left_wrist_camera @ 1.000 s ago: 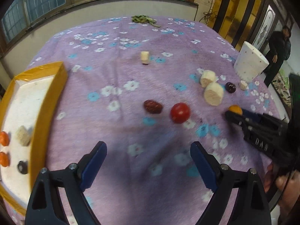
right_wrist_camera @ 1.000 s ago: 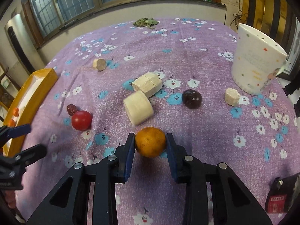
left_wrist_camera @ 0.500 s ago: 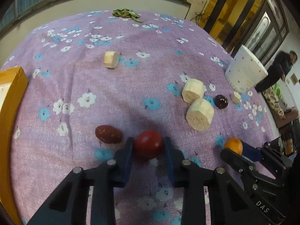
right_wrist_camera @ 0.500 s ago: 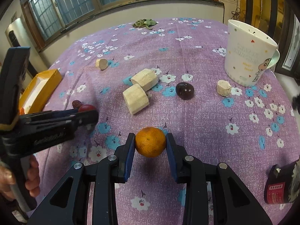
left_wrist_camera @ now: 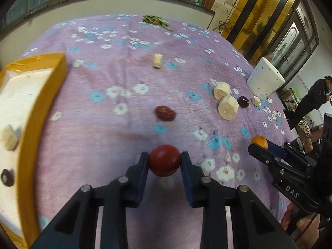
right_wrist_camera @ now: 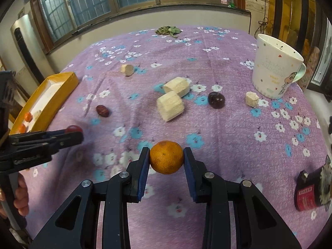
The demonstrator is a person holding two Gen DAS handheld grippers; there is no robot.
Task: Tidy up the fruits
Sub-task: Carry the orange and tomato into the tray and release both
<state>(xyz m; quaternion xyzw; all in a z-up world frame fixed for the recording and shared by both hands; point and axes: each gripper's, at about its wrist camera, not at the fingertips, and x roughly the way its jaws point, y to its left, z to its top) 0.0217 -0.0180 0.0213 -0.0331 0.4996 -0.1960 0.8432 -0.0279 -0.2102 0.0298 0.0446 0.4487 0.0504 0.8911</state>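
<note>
Now the left gripper (left_wrist_camera: 164,159) has its jaws pinched on a red tomato (left_wrist_camera: 164,160), one blue pad on each side, lifted clear of the purple flowered cloth (left_wrist_camera: 116,137) on the tabletop. From the right wrist view this gripper (right_wrist_camera: 71,132) reaches in level from the left edge, the tomato (right_wrist_camera: 73,128) at its tip, with a bare hand (right_wrist_camera: 20,195) on the grip below.

Likewise the right gripper (right_wrist_camera: 166,157) pinches an orange (right_wrist_camera: 166,157) between its jaws, held above the cloth (right_wrist_camera: 228,128) near the front edge. The left wrist view shows it (left_wrist_camera: 261,146) coming in from the right edge, the orange (left_wrist_camera: 259,142) at its tip.

Beyond the tomato a dark red date (left_wrist_camera: 165,113) lies alone on the cloth. Farther right two pale cut chunks (right_wrist_camera: 173,98) touch each other, with a dark round fruit (right_wrist_camera: 216,100) and a small pale piece (right_wrist_camera: 252,99) beside them, just in front of a white mug (right_wrist_camera: 276,70). Another small pale piece (right_wrist_camera: 127,70) sits toward the far side, and green leaves (right_wrist_camera: 168,30) lie at the far edge.

At the left edge a yellow-rimmed tray (left_wrist_camera: 31,124) holds a pale chunk (left_wrist_camera: 9,140) and a dark fruit (left_wrist_camera: 7,177); the right wrist view also shows two small orange fruits (right_wrist_camera: 25,121) in it.
</note>
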